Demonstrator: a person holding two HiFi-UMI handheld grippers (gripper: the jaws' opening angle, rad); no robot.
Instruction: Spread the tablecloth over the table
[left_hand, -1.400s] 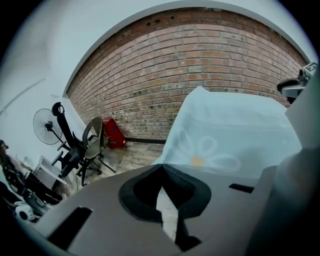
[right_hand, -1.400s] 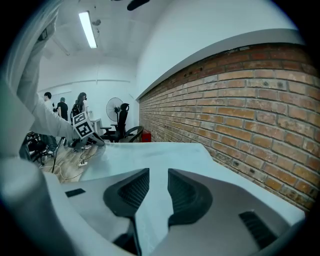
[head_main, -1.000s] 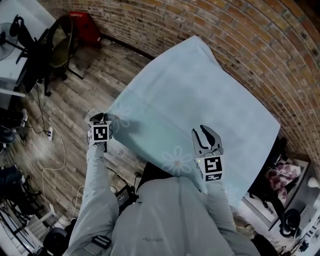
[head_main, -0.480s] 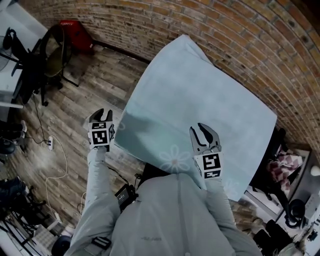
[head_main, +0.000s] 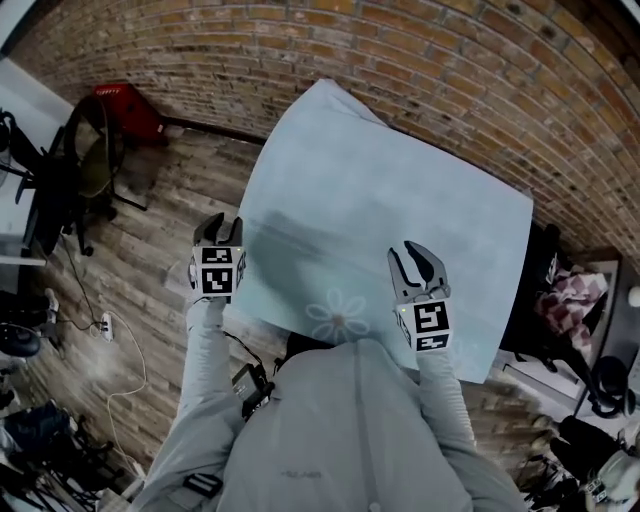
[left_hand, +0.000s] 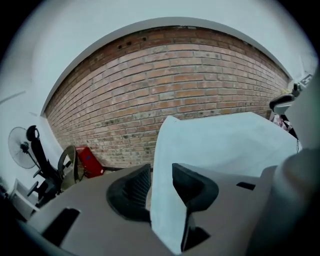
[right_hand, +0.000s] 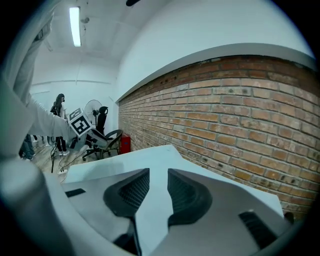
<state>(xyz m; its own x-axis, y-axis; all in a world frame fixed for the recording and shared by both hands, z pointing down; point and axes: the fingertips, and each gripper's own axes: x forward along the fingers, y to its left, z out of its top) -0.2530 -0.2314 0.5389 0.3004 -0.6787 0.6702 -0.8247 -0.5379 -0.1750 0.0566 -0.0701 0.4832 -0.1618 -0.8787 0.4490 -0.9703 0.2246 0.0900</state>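
The tablecloth (head_main: 390, 220) lies draped over the tabletop, hiding it, flower print at my near edge. My left tool (head_main: 222, 228) stands wide at its left edge, fabric loose between the jaws; my right tool (head_main: 413, 262) hovers wide above it. I'd even the overhang with small, low tugs, not lifts

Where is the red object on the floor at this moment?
The red object sits at the head view's upper left, against the foot of the brick wall, beside the black chair.
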